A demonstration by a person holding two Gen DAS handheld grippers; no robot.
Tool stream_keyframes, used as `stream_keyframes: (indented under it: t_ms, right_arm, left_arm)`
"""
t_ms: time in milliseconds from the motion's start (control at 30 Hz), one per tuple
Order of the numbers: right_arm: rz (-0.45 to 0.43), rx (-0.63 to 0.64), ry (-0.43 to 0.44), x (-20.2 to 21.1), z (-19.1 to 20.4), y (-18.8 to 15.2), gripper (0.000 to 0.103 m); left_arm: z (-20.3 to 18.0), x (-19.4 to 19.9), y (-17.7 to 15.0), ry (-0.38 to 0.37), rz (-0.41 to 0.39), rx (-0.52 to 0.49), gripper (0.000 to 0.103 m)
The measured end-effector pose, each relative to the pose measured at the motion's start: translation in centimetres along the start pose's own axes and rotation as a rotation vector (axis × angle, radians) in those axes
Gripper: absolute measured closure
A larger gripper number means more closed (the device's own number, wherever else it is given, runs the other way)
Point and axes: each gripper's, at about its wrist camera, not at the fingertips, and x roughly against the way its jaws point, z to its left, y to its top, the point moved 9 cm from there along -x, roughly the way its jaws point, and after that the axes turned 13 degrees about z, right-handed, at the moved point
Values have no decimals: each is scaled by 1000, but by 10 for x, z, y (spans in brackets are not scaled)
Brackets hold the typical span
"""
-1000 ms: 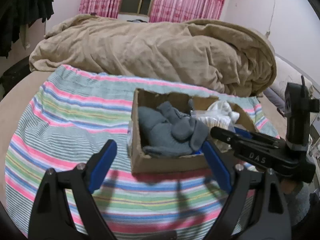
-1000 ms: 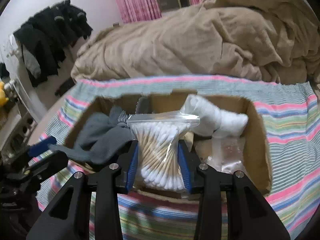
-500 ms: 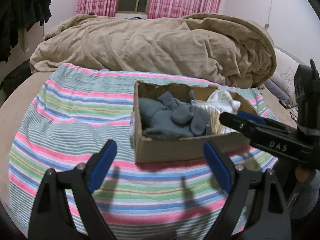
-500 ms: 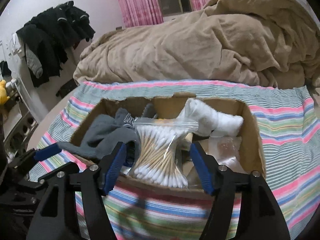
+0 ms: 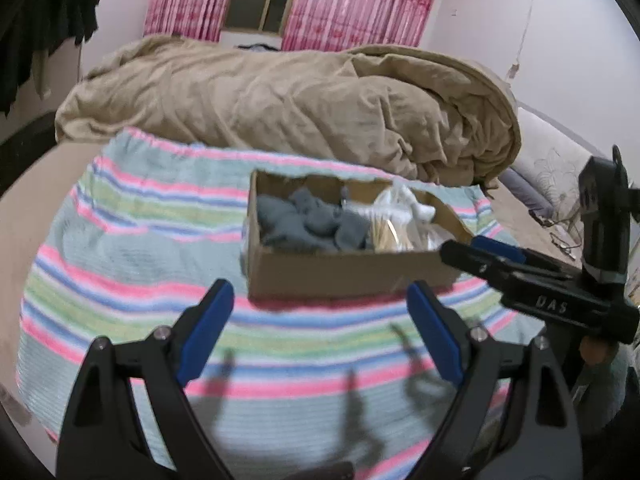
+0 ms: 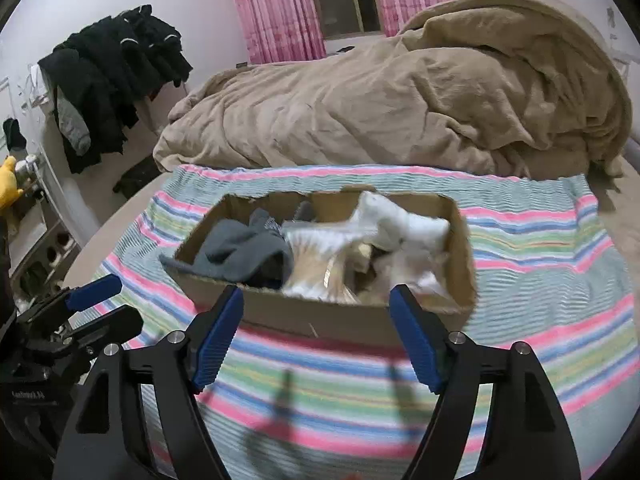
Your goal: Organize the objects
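Observation:
A cardboard box [image 5: 344, 272] [image 6: 304, 312] sits on a striped cloth [image 5: 132, 248] [image 6: 532, 280] on the bed. In it lie grey socks [image 5: 308, 224] [image 6: 244, 248], a clear bag of cotton swabs [image 5: 396, 232] [image 6: 320, 256] and white socks [image 6: 400, 224]. My left gripper [image 5: 320, 332] is open and empty, in front of the box. My right gripper [image 6: 316, 336] is open and empty, just short of the box's near wall. It also shows from the side in the left wrist view [image 5: 476, 252].
A rumpled tan duvet [image 5: 280, 104] [image 6: 400, 100] is heaped behind the cloth. Dark clothes [image 6: 112, 80] hang at the left wall. Pink curtains [image 5: 340, 4] frame a window at the back. The left gripper shows at the lower left of the right wrist view [image 6: 92, 304].
My right gripper opened and let go of the cotton swab bag, which now lies in the box. Both grippers have pulled back from the box.

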Motion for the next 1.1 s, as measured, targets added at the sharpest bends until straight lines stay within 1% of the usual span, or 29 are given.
stream_keyframes:
  t_ms: [100, 233, 400, 467, 567, 667, 700, 767, 900, 1100]
  right_arm:
    - [7, 2, -21, 7, -5, -8, 24]
    - [-7, 0, -62, 21, -15, -23, 24]
    - [-4, -9, -103, 26, -27, -42, 23]
    - [10, -6, -115, 23, -31, -48, 21]
    - [21, -10, -118, 19, -36, -52, 21]
    - [24, -17, -116, 17, -39, -53, 21]
    - [23, -17, -115, 17, -38, -53, 21]
    - [22, -15, -113, 17, -38, -53, 21]
    - [21, -10, -111, 17, -36, -53, 21]
    - [21, -9, -113, 17, -36, -53, 21]
  left_arm:
    - [3, 2, -9, 16, 6, 1, 14]
    - [5, 10, -17, 38, -22, -3, 14]
    - [1, 8, -25, 97, -35, -56, 14]
    - [-2, 1, -29, 122, -14, -74, 14]
    - [-5, -8, -31, 122, 11, -78, 14]
    - [-7, -10, -30, 154, 7, -95, 13]
    - [-8, -10, -30, 160, 1, -100, 12]
    - [-9, -9, -30, 162, -4, -104, 5]
    - [-7, -9, -30, 171, -4, -104, 1]
    - [0, -8, -29, 182, -11, -88, 1]
